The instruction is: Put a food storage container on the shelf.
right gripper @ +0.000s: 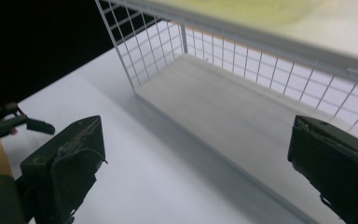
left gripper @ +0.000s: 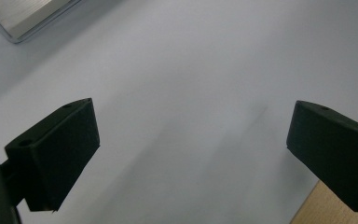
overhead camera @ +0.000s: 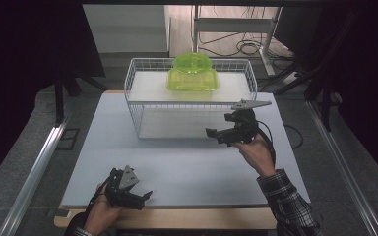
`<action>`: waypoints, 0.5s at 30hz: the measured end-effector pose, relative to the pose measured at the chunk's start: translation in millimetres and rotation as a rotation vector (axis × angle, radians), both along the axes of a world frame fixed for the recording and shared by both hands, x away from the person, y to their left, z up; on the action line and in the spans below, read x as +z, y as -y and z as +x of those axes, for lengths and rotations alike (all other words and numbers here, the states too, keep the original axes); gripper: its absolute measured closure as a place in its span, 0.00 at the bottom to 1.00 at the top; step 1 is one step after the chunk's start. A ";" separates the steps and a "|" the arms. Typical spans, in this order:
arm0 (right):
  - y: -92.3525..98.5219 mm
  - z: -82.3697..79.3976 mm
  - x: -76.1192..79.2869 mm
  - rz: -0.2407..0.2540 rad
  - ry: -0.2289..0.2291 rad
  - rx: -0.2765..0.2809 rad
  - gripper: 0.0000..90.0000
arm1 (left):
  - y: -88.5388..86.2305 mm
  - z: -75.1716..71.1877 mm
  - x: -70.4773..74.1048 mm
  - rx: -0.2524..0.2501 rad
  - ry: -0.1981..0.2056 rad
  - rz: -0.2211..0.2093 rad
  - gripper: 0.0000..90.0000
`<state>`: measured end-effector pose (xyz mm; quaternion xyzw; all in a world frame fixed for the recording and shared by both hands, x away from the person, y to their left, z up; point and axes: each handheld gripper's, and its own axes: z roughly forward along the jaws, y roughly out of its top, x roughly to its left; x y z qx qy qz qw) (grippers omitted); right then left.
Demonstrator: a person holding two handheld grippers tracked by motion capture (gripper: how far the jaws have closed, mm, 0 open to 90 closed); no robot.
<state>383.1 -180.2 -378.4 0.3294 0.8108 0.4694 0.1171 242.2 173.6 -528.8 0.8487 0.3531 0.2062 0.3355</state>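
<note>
A white wire rack (overhead camera: pixel 187 104) stands at the back middle of the pale table (overhead camera: pixel 187 167). A translucent green bowl (overhead camera: pixel 193 73) rests upside down on its upper shelf. My right gripper (overhead camera: pixel 219 129) hovers open just in front of the rack's right end, pointing left. In the right gripper view this gripper (right gripper: pixel 196 154) faces the bare lower shelf (right gripper: pixel 223 107), with the bowl's green blur (right gripper: pixel 261 9) above. My left gripper (overhead camera: pixel 145 199) sits low at the table's front left edge; its jaws (left gripper: pixel 191 140) are wide apart over bare tabletop and hold nothing.
A wooden strip (overhead camera: pixel 177 217) borders the table's front edge. Metal rails (overhead camera: pixel 34 167) run along the floor on both sides. Cables (overhead camera: pixel 246 46) and a frame stand behind the rack. The left gripper (right gripper: pixel 9 121) shows far off in the right gripper view.
</note>
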 end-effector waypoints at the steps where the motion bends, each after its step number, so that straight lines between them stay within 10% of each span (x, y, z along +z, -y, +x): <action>1: 1.2 -1.1 -3.0 -0.004 -0.006 -0.002 0.04 | -0.4 0.1 0.3 -0.001 0.001 0.005 0.02; 15: 17.2 -21.4 -35.4 -0.042 -0.007 -0.010 0.02 | -0.2 0.0 0.2 0.000 0.003 0.000 0.02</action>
